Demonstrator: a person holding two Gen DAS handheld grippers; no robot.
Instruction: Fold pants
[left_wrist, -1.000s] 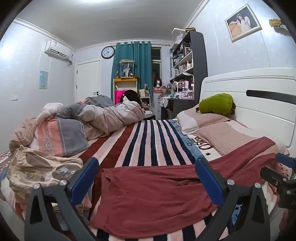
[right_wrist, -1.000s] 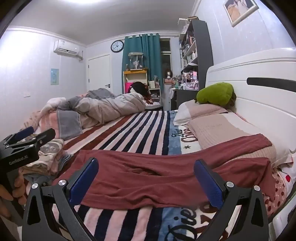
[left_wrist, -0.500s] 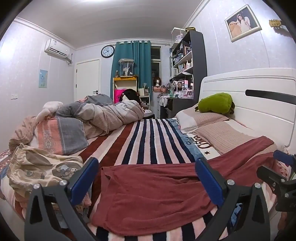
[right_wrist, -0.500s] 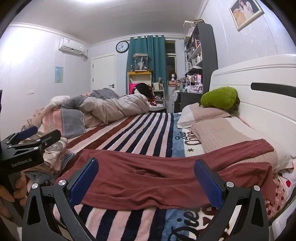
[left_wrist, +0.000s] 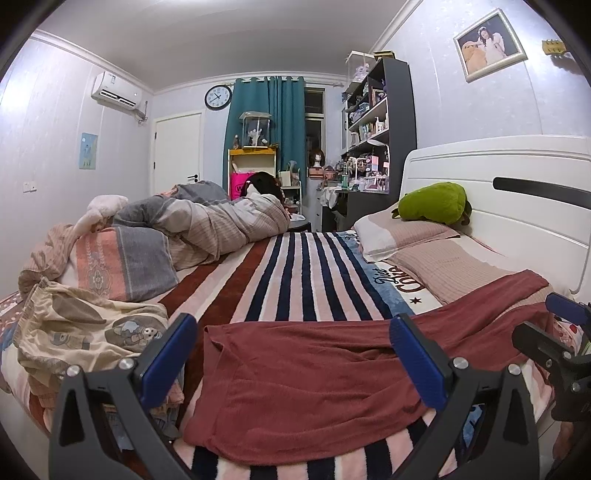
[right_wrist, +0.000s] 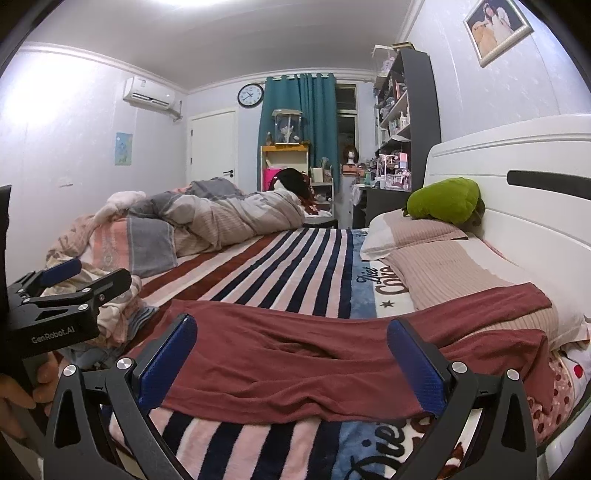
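Dark red pants (left_wrist: 314, 373) lie spread flat across the near part of the striped blanket (left_wrist: 295, 273). Their waist is at the left, and the legs run right, up onto a pink pillow (left_wrist: 454, 266). My left gripper (left_wrist: 291, 328) is open and hovers over the waist half with nothing between its fingers. In the right wrist view the pants (right_wrist: 295, 354) lie just ahead of my right gripper (right_wrist: 291, 332), which is open and empty too. The left gripper (right_wrist: 62, 295), held by a hand (right_wrist: 18, 395), shows at that view's left edge. The right gripper's blue tip (left_wrist: 565, 310) shows at the far right.
A pile of cartoon-print clothes (left_wrist: 85, 332) sits left of the pants. A rumpled duvet (left_wrist: 221, 225) and a folded blanket (left_wrist: 122, 262) fill the far left. A green plush (left_wrist: 432, 203) rests on pillows against the white headboard (left_wrist: 517, 206) on the right.
The right wrist view has turned slightly to the left and the left gripper sits a little higher in it. The pants have not moved, and both grippers stay open.
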